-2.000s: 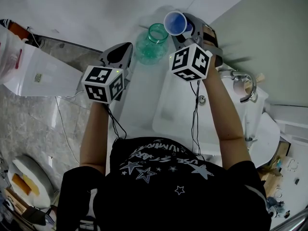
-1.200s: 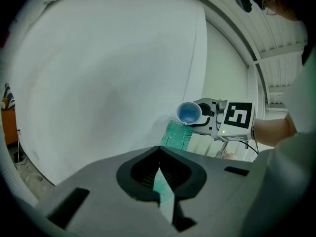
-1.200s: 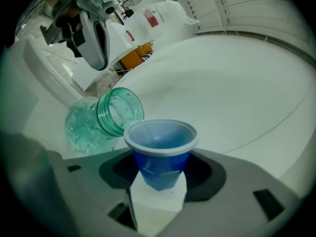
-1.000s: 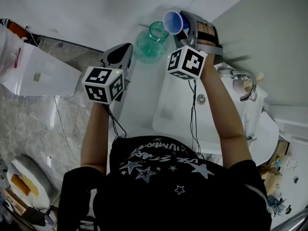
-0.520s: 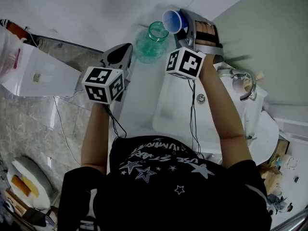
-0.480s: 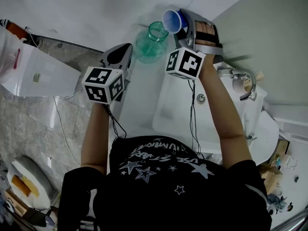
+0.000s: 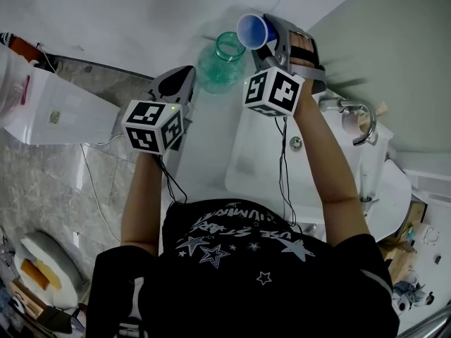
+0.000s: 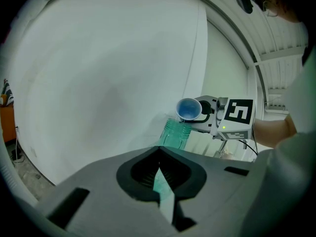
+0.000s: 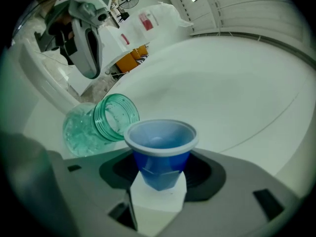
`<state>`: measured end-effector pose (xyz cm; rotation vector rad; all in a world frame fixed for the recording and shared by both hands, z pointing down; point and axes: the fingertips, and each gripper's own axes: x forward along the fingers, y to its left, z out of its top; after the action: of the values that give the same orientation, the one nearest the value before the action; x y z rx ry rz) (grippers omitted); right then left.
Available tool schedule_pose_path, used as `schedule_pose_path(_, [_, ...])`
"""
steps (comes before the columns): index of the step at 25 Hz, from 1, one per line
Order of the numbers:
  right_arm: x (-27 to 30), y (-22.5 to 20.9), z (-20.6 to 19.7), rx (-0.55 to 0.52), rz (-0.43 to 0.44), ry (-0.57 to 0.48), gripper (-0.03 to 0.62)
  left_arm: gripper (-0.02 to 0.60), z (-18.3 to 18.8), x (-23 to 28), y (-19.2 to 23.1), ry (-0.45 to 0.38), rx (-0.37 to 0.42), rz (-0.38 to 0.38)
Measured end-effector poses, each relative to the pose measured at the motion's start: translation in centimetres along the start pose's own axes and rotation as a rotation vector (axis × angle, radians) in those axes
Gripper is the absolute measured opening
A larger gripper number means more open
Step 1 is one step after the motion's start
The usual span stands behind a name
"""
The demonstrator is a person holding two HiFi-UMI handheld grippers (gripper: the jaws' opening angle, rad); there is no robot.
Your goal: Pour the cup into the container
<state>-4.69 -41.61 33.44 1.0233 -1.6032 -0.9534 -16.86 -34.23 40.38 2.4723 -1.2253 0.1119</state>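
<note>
Right tongs (image 9: 159, 174) pinch the blue cup (image 9: 160, 149), its rim tipped leftward, just beside and above the upright green jar's (image 9: 101, 122) mouth. Left tongs (image 8: 159, 169), pressed together and empty, hover well short of the jar.

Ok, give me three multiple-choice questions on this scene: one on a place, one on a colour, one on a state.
1. In the head view, the jar shows where from the cup?
A. left
B. right
C. inside it

2. The cup is
A. red
B. yellow
C. blue

3. The right gripper is
A. open, empty
B. shut on the cup
C. shut on the jar

Answers:
1 A, the jar sits left of the cup.
2 C, its wall is blue.
3 B, its jaws clamp the cup's base.
</note>
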Motion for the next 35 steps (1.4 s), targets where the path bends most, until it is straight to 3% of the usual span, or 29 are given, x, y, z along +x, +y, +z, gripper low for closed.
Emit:
schedule_pose_path(9, [-0.4, 0.7, -0.9, 0.34, 0.074, -0.04, 0.256, 0.009, -0.5, 0.3, -0.4, 0.019, 0.0, -0.012])
schedule_pose_path(18, [-1.6, 1.7, -4.2, 0.619, 0.054, -0.076, 0.258, 0.01, -1.6, 0.8, -1.3, 0.012, 0.016, -0.01])
schedule_pose_path(24, [-3.2, 3.3, -8.2, 0.706, -0.004, -0.05, 0.258, 0.011, -2.7, 0.9, -2.5, 0.008, 0.029, -0.014])
schedule_pose_path(35, [-5.4, 7.5, -15.7, 0.904, -0.061, 0.029, 0.259, 0.011, -6.9, 2.3, -5.6, 0.088, 0.047, -0.047])
